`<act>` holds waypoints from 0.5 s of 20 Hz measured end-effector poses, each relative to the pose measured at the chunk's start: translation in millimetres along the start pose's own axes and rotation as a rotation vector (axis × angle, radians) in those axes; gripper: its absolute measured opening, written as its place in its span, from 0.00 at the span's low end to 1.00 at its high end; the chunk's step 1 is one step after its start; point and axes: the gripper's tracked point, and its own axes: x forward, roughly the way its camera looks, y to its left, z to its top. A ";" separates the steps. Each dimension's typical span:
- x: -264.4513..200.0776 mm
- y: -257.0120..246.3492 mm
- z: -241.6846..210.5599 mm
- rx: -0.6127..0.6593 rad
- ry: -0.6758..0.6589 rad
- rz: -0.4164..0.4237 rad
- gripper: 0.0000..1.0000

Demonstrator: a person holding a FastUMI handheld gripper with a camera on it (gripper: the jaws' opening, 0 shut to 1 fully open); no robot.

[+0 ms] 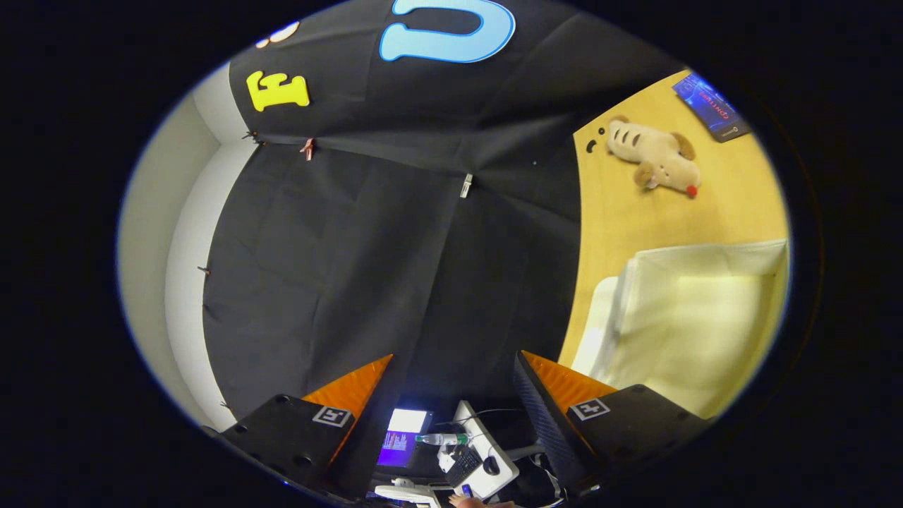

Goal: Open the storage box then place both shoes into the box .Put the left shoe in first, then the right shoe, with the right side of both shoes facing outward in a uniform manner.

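The view is rolled on its side, so the wooden table [621, 226] stands upright to the right of the fingers. A cream-white storage box [695, 317] rests on it, just beyond and beside the right finger; whether its lid is up I cannot tell. My gripper [457, 358] is open, nothing between its fingers, and it points at the black cloth wall past the table's edge.
A beige plush toy [656, 159] with a red nose lies on the table beyond the box. A dark blue flat item [709, 106] lies farther along. Between the fingers, far off, are a desk with a lit screen [403, 437], keyboard and bottle.
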 end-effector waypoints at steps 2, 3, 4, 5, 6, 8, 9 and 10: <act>-25.7 -15.4 5.0 -0.049 -0.035 -0.054 0.96; -39.5 -24.3 8.1 -0.077 -0.052 -0.082 0.96; -55.4 -32.0 9.8 -0.105 -0.070 -0.112 0.96; -70.7 -40.5 13.0 -0.136 -0.087 -0.144 0.96; -85.6 -48.0 14.9 -0.166 -0.102 -0.171 0.96; -116.3 -59.4 15.5 -0.225 -0.125 -0.223 0.96; -131.1 -64.4 15.8 -0.253 -0.137 -0.247 0.96; -146.6 -69.6 15.2 -0.283 -0.148 -0.276 0.96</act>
